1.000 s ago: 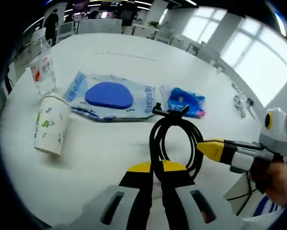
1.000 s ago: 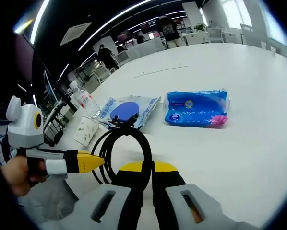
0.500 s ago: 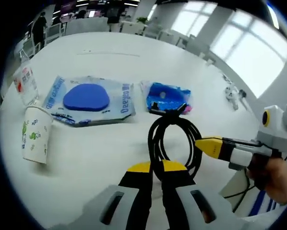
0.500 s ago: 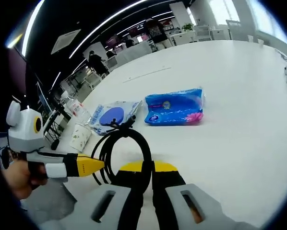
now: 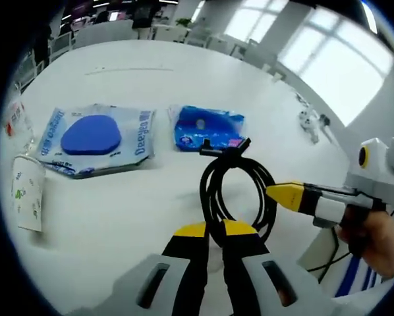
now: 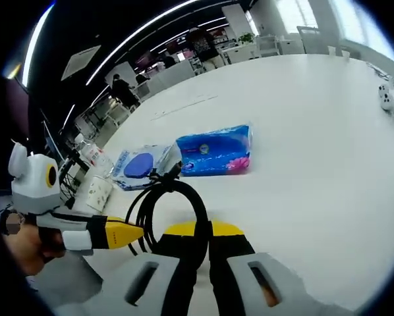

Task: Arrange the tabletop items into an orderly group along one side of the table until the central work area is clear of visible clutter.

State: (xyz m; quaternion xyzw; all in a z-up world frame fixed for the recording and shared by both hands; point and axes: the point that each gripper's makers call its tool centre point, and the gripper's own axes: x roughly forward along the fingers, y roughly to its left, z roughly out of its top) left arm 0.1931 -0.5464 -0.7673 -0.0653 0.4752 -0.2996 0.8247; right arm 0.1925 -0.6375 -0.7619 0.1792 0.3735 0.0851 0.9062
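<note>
At the bottom centre of the left gripper view, the left hand-held gripper (image 5: pixel 213 232) was clenched on a coiled black cable (image 5: pixel 235 192), its yellow-tipped jaws pressed together around the loop, which rose up the middle of the frame to a clip at its top. The right hand-held gripper (image 5: pixel 276 191) reached in from the right edge, gripped by a person's hand (image 5: pixel 375 238) at the lower right, its yellow tip touching the coil's right side.

In the right gripper view, the right hand-held gripper (image 6: pixel 203 232) was likewise closed on the cable (image 6: pixel 174 207) at bottom centre. The left hand-held gripper (image 6: pixel 134 233) came in from the left, level, with a hand (image 6: pixel 27 245) wrapped round its handle at the lower left.

Beyond the coil, on the white bench (image 5: pixel 131 204), lay a blue tissue pack (image 5: pixel 207 126) just above centre and a clear packet with a blue pad (image 5: pixel 95 138) to its left. A paper cup (image 5: pixel 27 201) lay tilted at the left edge, with a water bottle (image 5: pixel 16 122) above it, partly cut off.
</note>
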